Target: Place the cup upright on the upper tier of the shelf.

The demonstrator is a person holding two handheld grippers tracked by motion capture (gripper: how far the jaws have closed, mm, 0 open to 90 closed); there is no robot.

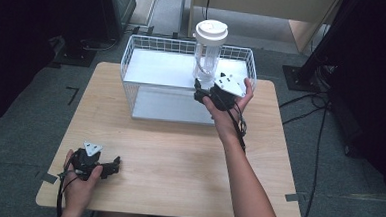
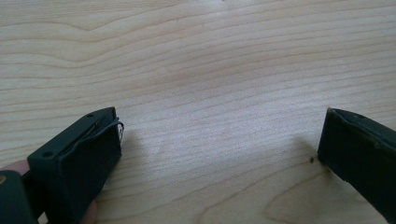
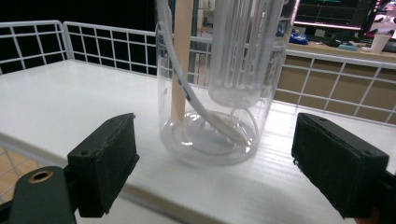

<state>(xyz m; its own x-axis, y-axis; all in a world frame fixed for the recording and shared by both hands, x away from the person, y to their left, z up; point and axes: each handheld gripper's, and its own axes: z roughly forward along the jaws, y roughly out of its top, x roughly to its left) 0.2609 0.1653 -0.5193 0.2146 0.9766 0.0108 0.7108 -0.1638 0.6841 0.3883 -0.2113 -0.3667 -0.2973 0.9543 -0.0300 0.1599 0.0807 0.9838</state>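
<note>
Clear tumbler (image 1: 207, 56) with white lid, no legible label, standing on wire basket (image 1: 134, 50) shelf at 12 o'clock; right gripper (image 1: 200, 89) released, jaws flanking its base untouching; left gripper (image 1: 113, 167) released on table (image 1: 178, 153)

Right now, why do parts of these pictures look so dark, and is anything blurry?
High view: bright table, room edges nearly black. Right gripper view: clear bottle sharp with soft glints, dark behind the wire basket. Left gripper view: wood grain sharp, near jaws slightly soft, faint shadows beside them.
</note>
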